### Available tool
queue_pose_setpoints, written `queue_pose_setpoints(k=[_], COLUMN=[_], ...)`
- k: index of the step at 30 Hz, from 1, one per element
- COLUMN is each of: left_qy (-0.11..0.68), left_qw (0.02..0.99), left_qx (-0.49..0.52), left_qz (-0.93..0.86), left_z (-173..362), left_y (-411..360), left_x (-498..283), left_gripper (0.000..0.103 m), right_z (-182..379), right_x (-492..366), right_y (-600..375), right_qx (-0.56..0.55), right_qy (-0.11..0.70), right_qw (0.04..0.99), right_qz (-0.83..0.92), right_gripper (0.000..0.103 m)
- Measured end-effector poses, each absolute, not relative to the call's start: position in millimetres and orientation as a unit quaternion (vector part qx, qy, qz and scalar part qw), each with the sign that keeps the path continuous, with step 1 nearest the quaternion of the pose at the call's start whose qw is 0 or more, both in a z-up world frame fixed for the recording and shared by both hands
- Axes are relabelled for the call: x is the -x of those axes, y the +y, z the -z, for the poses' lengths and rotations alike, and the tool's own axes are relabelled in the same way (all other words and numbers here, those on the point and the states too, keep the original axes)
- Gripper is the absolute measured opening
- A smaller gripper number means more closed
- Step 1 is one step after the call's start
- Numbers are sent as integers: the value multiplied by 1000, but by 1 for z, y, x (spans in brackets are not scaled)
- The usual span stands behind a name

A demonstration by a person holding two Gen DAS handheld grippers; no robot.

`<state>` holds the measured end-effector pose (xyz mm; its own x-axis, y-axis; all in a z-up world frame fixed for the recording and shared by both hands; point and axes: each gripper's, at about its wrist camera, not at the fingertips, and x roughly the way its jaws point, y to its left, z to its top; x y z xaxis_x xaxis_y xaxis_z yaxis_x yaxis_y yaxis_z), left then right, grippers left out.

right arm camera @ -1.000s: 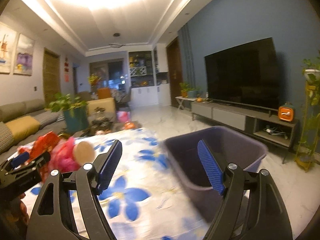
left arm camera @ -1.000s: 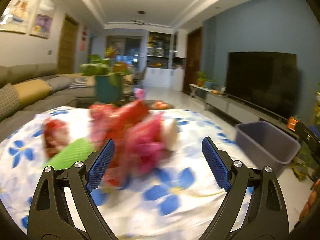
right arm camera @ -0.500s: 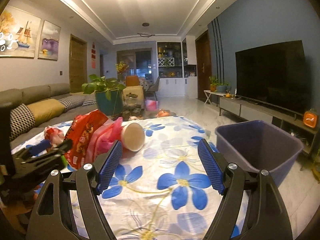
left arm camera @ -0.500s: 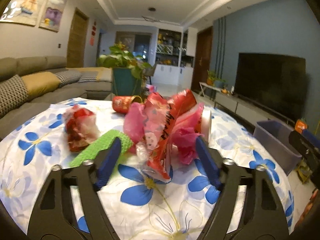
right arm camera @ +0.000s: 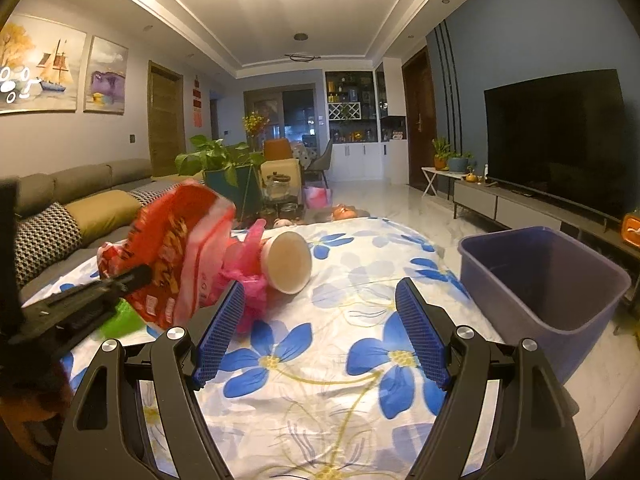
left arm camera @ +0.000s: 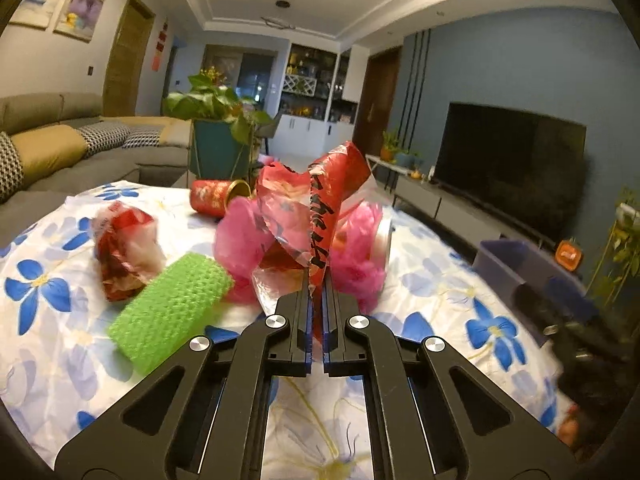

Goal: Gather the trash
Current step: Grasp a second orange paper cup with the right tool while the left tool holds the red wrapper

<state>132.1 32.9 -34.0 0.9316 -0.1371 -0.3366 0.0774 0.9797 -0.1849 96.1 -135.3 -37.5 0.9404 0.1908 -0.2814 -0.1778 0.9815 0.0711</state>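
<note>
With its jaws pinched on a lower fold, the left gripper [left arm camera: 318, 300] holds the crinkled red plastic snack wrapper [left arm camera: 320, 204], just left of the white paper cup [right arm camera: 289, 261]. Likely light, floppy, slippery film; grip bunched folds. Right gripper [right arm camera: 320, 328] gapes, empty.

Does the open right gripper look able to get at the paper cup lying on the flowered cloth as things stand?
Probably yes. The right gripper is open, and the paper cup lies just ahead of it with only bare flowered cloth between. The pink bag crowds its left side.
</note>
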Motion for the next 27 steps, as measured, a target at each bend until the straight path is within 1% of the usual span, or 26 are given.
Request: queue_pose_setpoints(k=[9,12,16,21,25,27], left_qy=[127,127,128,130,136,138], left_qw=[987,985,983,982,982,981], left_qx=[100,112,119,123,125,128], left_qz=[-15,-36,-51,-51,-47,-44], left_z=[12,13,15,18,24,26], left_y=[79,96,113,123,123,124], left_x=[-90,-85,-83,-83,-88,-90], left_gripper=[2,2,2,2,2,2], right_z=[51,56,62,61,59,60], right_x=[-118,-130,-148,-173,-194,-203], right_y=[-104,-87,-71,-68,-64,-64], right_qx=[-19,-8,-2,-21,-27,-32], right_qy=[174,182,198,211,228,239], right_qw=[976,973,969,966,962,959], right_qz=[-127,-139,-146,-148,-145,-148], right_gripper=[76,72,64,47,36,29])
